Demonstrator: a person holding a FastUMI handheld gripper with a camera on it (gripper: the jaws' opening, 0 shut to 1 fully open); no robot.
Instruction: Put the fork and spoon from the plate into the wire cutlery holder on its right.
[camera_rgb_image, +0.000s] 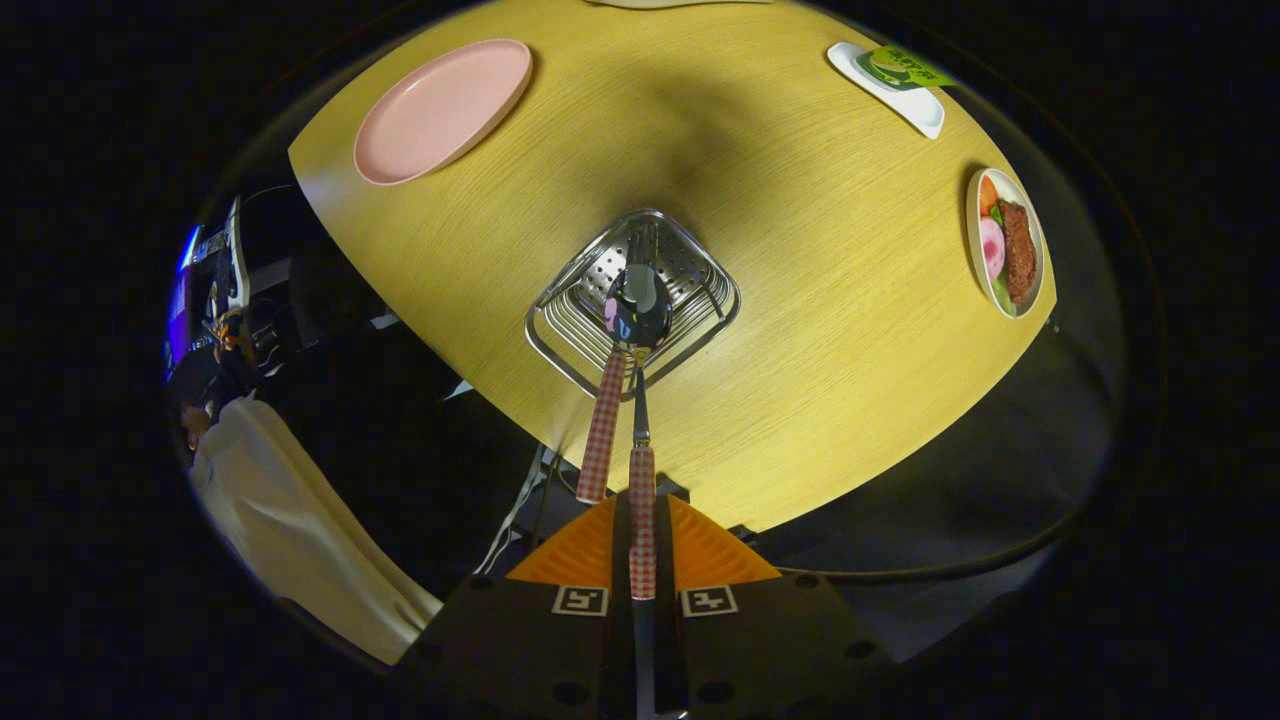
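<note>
Yellow wooden table (800, 330): gripper (642, 540) clamped on spoon (640, 400), bowl over wire cutlery holder (632, 300), apparently holding the fork (602, 430); pink plate (442, 110) empty.

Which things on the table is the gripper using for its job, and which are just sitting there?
For the job:
- spoon, held in the shut gripper, bowl over the wire holder
- other checked-handled utensil, already in the holder
- pink plate, empty

Just sitting there:
- dish of food
- white tray with green packet
</note>
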